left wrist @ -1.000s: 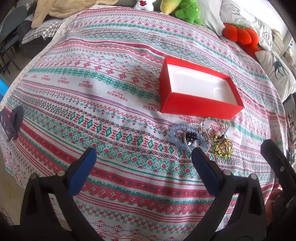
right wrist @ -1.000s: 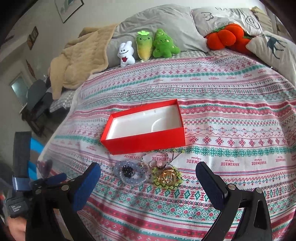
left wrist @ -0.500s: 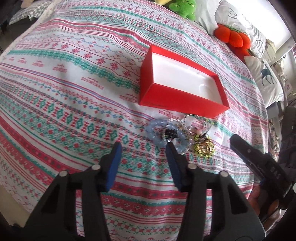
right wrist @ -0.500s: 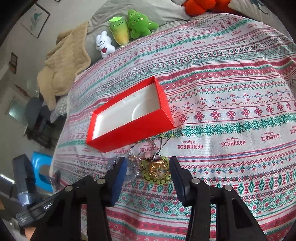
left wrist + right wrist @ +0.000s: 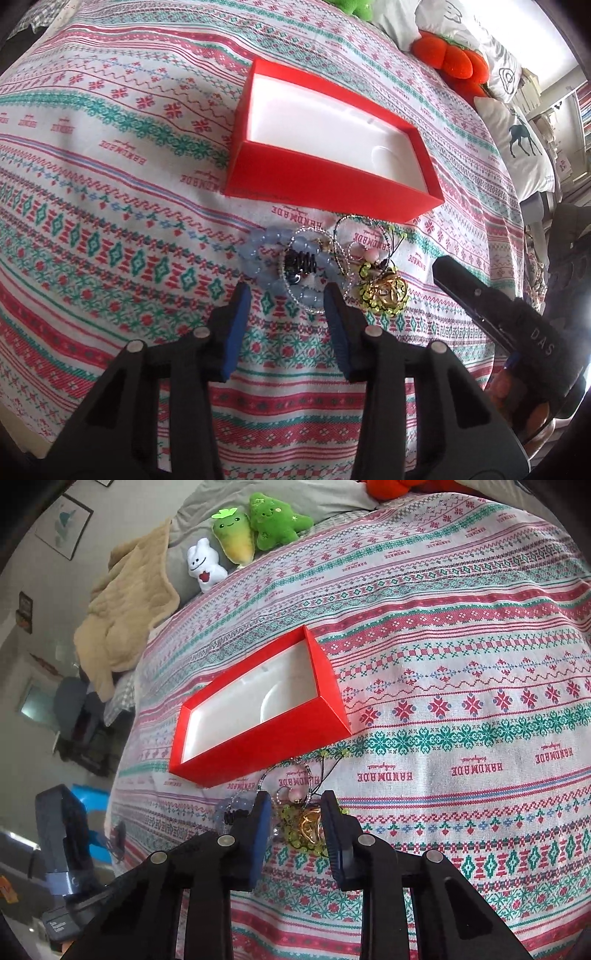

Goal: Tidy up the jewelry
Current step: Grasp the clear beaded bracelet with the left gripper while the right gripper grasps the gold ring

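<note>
A red box point(image 5: 334, 186) with a white lining lies open on the patterned bedspread; it also shows in the right wrist view point(image 5: 258, 738). In front of it lies a tangle of jewelry: a pale blue bead bracelet point(image 5: 273, 254), a black beaded piece point(image 5: 299, 263), a silver chain point(image 5: 341, 236) and a gold and green sequin piece point(image 5: 384, 293). My left gripper point(image 5: 288, 291) is open, its tips just short of the blue bracelet. My right gripper point(image 5: 293, 812) is open, its fingers on either side of the gold piece point(image 5: 308, 825).
Plush toys point(image 5: 255, 535) and a beige blanket point(image 5: 125, 605) lie at the head of the bed. Orange plush point(image 5: 450, 62) and pillows point(image 5: 517, 136) lie at the right. The right gripper's body point(image 5: 495, 310) shows at the right in the left wrist view.
Both grippers have moved down and forward to the jewelry pile, and both have narrowed from wide open to a smaller gap.
</note>
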Available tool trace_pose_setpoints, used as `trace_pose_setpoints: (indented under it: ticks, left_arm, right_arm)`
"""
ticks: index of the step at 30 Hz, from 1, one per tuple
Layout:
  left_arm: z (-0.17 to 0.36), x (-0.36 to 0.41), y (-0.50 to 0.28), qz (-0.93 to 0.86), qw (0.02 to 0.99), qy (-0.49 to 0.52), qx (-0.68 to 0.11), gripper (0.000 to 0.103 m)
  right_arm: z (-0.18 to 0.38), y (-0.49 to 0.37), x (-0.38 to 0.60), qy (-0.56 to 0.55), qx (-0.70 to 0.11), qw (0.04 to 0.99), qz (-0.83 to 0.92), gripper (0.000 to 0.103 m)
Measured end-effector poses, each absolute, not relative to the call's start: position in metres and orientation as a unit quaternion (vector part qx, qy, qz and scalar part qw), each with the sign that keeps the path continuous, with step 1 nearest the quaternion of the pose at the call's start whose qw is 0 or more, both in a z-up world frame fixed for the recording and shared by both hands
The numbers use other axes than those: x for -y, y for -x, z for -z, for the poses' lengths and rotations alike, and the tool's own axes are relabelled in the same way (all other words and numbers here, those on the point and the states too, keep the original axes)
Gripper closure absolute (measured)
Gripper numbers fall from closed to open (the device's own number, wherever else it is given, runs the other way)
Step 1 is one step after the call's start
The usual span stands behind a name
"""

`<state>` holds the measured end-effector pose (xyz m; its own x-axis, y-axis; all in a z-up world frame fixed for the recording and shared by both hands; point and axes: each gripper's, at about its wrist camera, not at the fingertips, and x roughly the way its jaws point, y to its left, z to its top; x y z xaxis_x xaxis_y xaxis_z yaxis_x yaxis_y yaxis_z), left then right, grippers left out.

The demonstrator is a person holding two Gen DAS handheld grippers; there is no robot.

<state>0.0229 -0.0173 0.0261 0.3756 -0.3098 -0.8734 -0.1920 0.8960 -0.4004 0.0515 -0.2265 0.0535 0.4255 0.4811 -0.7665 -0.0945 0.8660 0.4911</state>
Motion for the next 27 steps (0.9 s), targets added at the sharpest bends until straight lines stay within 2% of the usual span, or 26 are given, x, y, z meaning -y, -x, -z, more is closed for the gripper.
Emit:
trace_pose_setpoints:
  ticks: [4,7,9,12,13,14,18,27]
  left_arm:
    - [-0.019,0.021,-0.025,0.039,0.791,0.226,-0.567,0.06]
    - [-0.014,0.024,-0.028,0.038,0.787,0.223,-0.574,0.07]
    - [-0.012,0.025,-0.028,0.035,0.787,0.215,-0.577,0.083]
    - [-0.011,0.026,-0.03,0.034,0.788,0.212,-0.578,0.086]
    - [-0.011,0.026,-0.031,0.035,0.787,0.212,-0.578,0.089]
    - [-0.012,0.025,-0.031,0.036,0.787,0.21,-0.579,0.096]
    - [-0.017,0.02,-0.027,0.04,0.789,0.207,-0.577,0.1]
    - [-0.032,0.017,-0.011,0.074,0.792,0.2,-0.572,0.101]
  right_arm:
    - [-0.051,-0.057,0.224,-0.191,-0.511,0.82,-0.175,0.075]
    - [-0.048,-0.06,0.22,-0.192,-0.516,0.815,-0.178,0.075]
    - [-0.047,-0.061,0.218,-0.186,-0.518,0.816,-0.176,0.075]
    - [-0.044,-0.063,0.215,-0.178,-0.522,0.816,-0.175,0.075]
    - [-0.043,-0.063,0.214,-0.175,-0.523,0.815,-0.175,0.076]
    - [-0.042,-0.064,0.214,-0.174,-0.525,0.815,-0.175,0.076]
    - [-0.039,-0.065,0.213,-0.173,-0.53,0.811,-0.175,0.077]
    - [-0.036,-0.057,0.211,-0.129,-0.556,0.805,-0.164,0.077]
